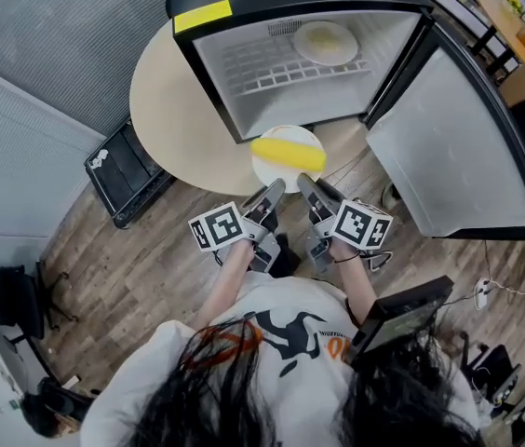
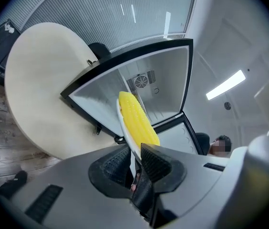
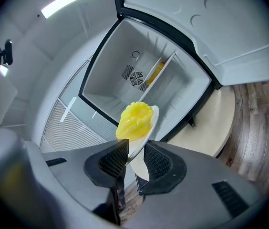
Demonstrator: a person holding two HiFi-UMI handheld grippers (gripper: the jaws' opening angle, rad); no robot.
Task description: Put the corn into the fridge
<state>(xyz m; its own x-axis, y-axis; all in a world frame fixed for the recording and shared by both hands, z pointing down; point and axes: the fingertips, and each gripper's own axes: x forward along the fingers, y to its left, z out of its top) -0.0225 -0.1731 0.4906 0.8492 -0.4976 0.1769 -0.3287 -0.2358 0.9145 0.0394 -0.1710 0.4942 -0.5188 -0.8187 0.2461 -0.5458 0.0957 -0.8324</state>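
Note:
A yellow corn cob lies on a small white plate, held just in front of the open fridge. My left gripper is shut on the plate's near left rim and my right gripper on its near right rim. In the left gripper view the corn lies lengthwise on the plate, whose edge is pinched between the jaws of the left gripper. From the right gripper, the corn's end and the plate face the fridge's bare lower compartment.
The fridge stands on a round beige table, its door swung open to the right. Another plate rests on the wire shelf inside. A black crate sits on the wooden floor at the left.

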